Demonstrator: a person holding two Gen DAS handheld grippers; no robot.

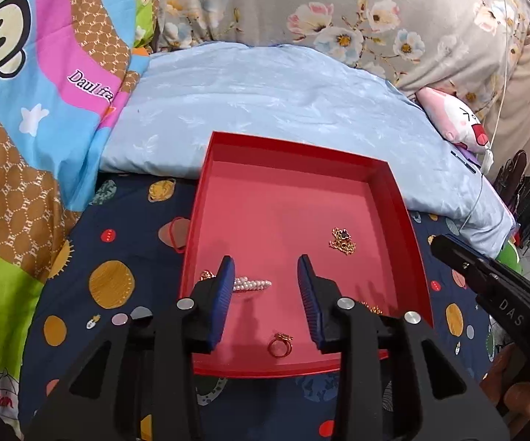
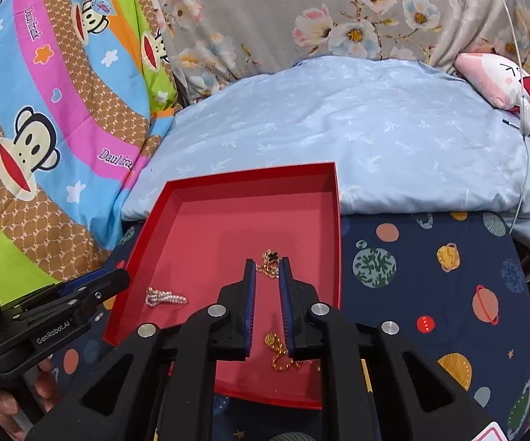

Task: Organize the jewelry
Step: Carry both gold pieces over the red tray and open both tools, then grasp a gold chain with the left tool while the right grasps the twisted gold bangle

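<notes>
All visible jewelry sits in the red tray (image 1: 393, 198): pearls (image 1: 252, 284), ring (image 1: 279, 343), pendant chain (image 1: 342, 240), gold chain (image 2: 277, 352). Left gripper (image 1: 266, 268) part open, empty; right gripper (image 2: 266, 266) narrowly open, empty. Looks mostly done, only tidying left.

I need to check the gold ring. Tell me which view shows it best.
The left wrist view: the gold ring lies unobstructed near the red tray's front edge. The right wrist view shows no ring that I can make out.

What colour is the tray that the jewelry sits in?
The tray is red with a pinkish-red floor, clearest in the left wrist view.
</notes>
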